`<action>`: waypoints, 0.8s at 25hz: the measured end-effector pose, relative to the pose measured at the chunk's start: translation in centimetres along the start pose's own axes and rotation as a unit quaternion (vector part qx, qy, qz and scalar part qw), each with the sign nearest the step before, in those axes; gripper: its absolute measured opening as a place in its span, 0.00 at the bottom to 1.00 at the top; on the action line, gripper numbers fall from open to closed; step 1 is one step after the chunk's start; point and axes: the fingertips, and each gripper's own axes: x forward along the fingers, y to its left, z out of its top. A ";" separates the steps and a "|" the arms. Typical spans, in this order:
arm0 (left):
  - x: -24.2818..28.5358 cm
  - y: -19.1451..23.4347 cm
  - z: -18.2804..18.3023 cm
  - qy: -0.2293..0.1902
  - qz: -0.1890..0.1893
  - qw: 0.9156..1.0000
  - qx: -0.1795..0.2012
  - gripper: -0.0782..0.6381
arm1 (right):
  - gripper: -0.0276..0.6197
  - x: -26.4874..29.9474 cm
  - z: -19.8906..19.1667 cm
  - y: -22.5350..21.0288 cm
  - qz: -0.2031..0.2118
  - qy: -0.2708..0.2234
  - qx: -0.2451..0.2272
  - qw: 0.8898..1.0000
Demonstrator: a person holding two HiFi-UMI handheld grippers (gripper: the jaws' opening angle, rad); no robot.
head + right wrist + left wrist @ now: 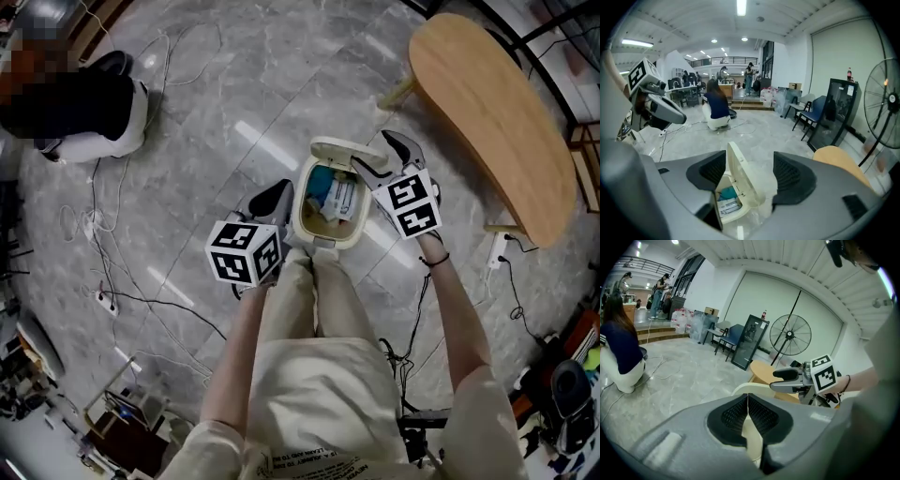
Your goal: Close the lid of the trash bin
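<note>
A cream trash bin stands on the floor just past my knees, with its lid tipped up at the far side. Inside lie a teal item and a white packet. My right gripper is at the bin's far right and stands open. In the right gripper view the upright lid sits between its pads, and I cannot tell whether they touch it. My left gripper hovers at the bin's left side, shut and empty. In the left gripper view its pads meet in front of the bin's rim.
A kidney-shaped wooden table stands to the right of the bin. A person crouches at the far left. Cables and a power strip trail over the grey floor. A standing fan and chairs are farther off.
</note>
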 end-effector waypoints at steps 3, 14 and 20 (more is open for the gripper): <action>0.6 0.8 -1.1 0.012 -0.004 1.000 -0.006 0.14 | 0.51 1.4 -1.0 0.8 0.000 0.023 -0.049 0.999; 1.1 1.7 -5.8 0.043 -0.020 0.999 -0.018 0.14 | 0.51 3.7 -3.8 2.8 -0.036 0.083 -0.223 0.971; 1.0 1.0 -6.9 0.046 -0.033 0.998 -0.011 0.14 | 0.51 3.6 -4.2 3.2 -0.056 0.093 -0.247 0.963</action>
